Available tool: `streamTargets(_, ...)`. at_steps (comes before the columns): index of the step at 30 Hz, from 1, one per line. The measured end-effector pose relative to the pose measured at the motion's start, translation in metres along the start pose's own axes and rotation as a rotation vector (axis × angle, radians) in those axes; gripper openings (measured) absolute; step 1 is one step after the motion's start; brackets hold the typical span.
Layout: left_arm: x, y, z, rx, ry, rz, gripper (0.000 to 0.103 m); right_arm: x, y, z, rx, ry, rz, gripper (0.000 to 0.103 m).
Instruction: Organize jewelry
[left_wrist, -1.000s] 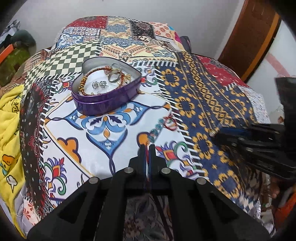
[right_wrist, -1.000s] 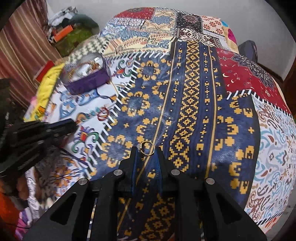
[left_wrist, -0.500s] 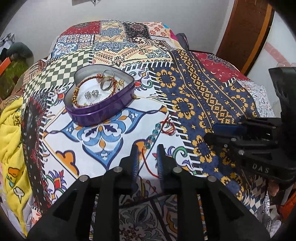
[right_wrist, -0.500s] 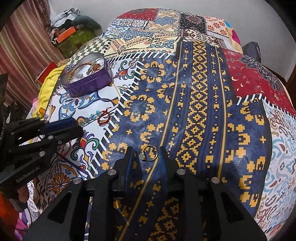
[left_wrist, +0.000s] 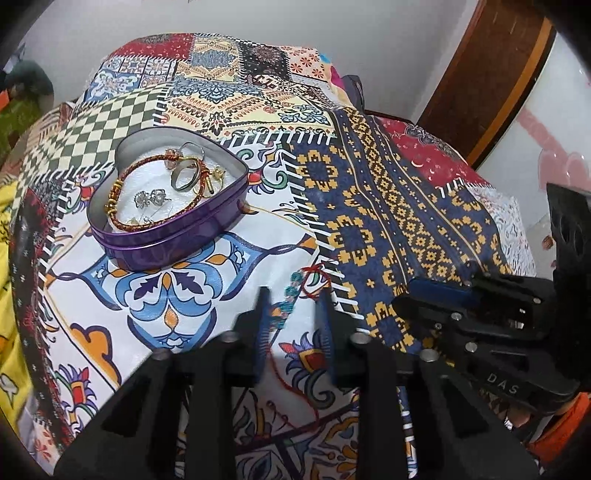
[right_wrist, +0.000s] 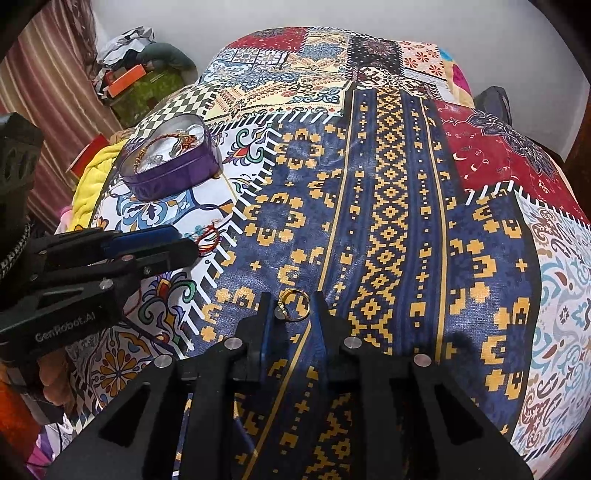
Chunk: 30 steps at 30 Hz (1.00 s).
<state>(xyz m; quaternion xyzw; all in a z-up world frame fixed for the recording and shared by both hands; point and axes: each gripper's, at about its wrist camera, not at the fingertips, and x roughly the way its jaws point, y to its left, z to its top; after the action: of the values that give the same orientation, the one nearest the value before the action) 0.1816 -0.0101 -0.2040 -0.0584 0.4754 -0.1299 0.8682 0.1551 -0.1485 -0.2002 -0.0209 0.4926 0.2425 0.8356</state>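
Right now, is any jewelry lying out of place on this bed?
Yes. A gold ring and a red-thread beaded bracelet lie loose on the patchwork bedspread, outside the purple heart-shaped tin holding the other pieces.

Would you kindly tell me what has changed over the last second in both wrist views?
Both grippers opened: the left gripper now straddles the beaded bracelet, the right gripper straddles the gold ring. Neither is gripped yet. The purple tin and its jewelry stayed put.

One tin (left_wrist: 166, 236); two tongs (left_wrist: 291, 299) (right_wrist: 291, 301)
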Motion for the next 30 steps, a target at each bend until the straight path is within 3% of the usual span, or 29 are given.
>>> streamTargets(3, 0.001, 0.004, 0.0, -0.017, 0.001, -0.002, 0.006, 0.0, 0.0, 0.001, 0.005, 0.001, 0.002, 0.017)
streamTargets(7, -0.001, 0.001, -0.002, -0.015, -0.002, 0.01, 0.006, -0.002, 0.0, 0.001, 0.011, 0.002, 0.002, 0.017)
streamTargets(15, -0.023, -0.012, -0.008, 0.045, -0.056, 0.106, 0.005, -0.012, -0.003, 0.005, 0.016, -0.015, -0.009, 0.017)
streamTargets(30, -0.08, 0.001, 0.009, -0.006, -0.2, 0.13, 0.005, -0.046, 0.016, 0.032, -0.034, -0.131, -0.014, 0.017)
